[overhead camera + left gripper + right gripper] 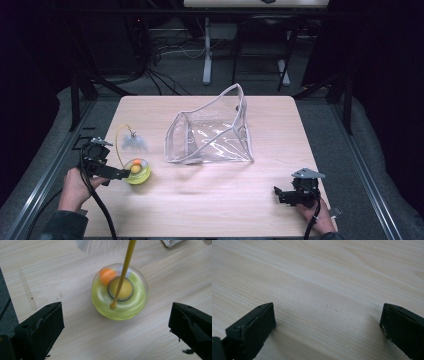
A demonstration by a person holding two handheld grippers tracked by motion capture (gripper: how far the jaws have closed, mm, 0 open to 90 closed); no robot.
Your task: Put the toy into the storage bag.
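Light wood table, rounded corners, set over a dark floor. Item one: yellow-green round toy, a domed base with a clear ring track holding an orange ball; it stands on the table's left part, near the front edge. A thin yellow wand rises from its hub, arches over and ends in a pale feather tuft that hangs just behind the base. Item two: clear plastic pouch with grey edging, mouth gaping, lying at mid-table, well apart from the toy. Left tongs: held in the person's left hand, jaws spread wide, the toy just ahead of and between them, neither jaw touching it. Right tongs: held in the right hand at the table's front right, jaws wide apart over bare wood, gripping nothing, well clear of pouch and toy.
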